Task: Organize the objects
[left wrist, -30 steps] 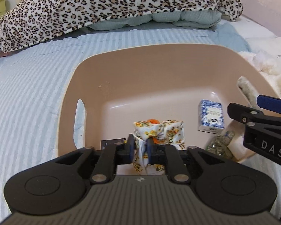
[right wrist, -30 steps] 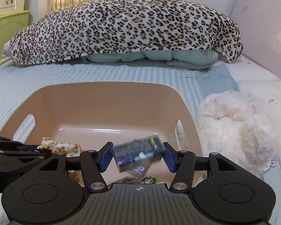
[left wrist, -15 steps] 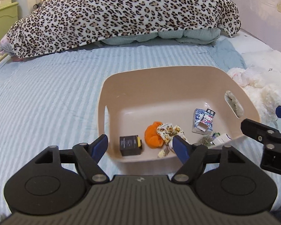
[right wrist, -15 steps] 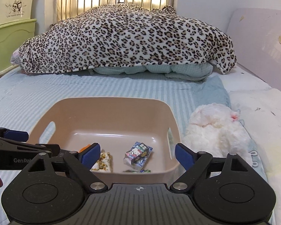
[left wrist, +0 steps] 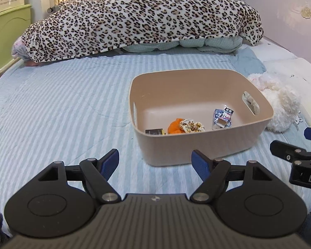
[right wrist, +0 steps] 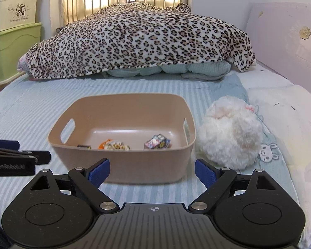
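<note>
Now hovering over bed [left wrist: 51, 108], left tongs [left wrist: 155, 161] and right tongs [right wrist: 152, 171] both spread, gripping nothing; lying inside beige bin [left wrist: 197, 145]: floral scrunchie [left wrist: 191, 125], orange scrunchie [left wrist: 174, 127], patterned box [left wrist: 222, 117], dark box [left wrist: 154, 132].

The left hand-held gripper [left wrist: 155, 161] was matte black plastic, with a ribbed grey plate at the bottom centre of the frame, two round raised discs either side, silver pivot screws and blue pads on its fingers [left wrist: 110, 161]. The right hand-held gripper [right wrist: 152, 171] matched it: speckled black body, ribbed plate bearing a small crosshair mark, blue pads. White lettering showed on each gripper's side where it entered the other's frame edge.
</note>
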{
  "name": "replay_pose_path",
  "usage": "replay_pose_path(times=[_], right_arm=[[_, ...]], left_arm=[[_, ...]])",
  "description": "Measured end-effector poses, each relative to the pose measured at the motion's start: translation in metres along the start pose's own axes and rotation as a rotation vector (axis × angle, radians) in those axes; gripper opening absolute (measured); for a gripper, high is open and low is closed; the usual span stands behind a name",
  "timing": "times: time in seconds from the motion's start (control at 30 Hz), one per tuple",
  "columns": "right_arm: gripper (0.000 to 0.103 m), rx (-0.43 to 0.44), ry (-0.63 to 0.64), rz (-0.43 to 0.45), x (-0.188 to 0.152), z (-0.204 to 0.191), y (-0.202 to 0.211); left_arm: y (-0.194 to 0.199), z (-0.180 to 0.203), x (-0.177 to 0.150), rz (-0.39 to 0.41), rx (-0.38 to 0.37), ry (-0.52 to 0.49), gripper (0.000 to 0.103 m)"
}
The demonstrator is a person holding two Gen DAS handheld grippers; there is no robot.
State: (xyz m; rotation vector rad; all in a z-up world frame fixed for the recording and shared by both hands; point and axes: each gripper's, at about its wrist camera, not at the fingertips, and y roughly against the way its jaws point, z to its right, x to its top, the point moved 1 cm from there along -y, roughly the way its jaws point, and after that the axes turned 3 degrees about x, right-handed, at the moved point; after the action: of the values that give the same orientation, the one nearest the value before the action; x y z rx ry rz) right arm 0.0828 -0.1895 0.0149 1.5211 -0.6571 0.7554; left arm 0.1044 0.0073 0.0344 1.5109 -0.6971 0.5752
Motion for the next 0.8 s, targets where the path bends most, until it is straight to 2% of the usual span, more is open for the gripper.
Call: replay_pose_path(times=[0.17,0.33,0.8], right_arm=[[0.090,0.015,-0.007,-0.029,-0.019,-0.005,0.014],[0.090,0.016,-0.009,-0.026,-0.032,-0.010,0.035],[0.090,0.033,-0.008,-0.010,-0.051,-0.015,0.088]], left_arm=[[0.015,-0.005,-0.016,-0.005,-0.016,0.016,0.078],[0.031,-0.003,-0.030,-0.010,-0.052,-0.018,0.078],[0.081,0.007,-0.055,0.013,-0.119,-0.024,0.078]])
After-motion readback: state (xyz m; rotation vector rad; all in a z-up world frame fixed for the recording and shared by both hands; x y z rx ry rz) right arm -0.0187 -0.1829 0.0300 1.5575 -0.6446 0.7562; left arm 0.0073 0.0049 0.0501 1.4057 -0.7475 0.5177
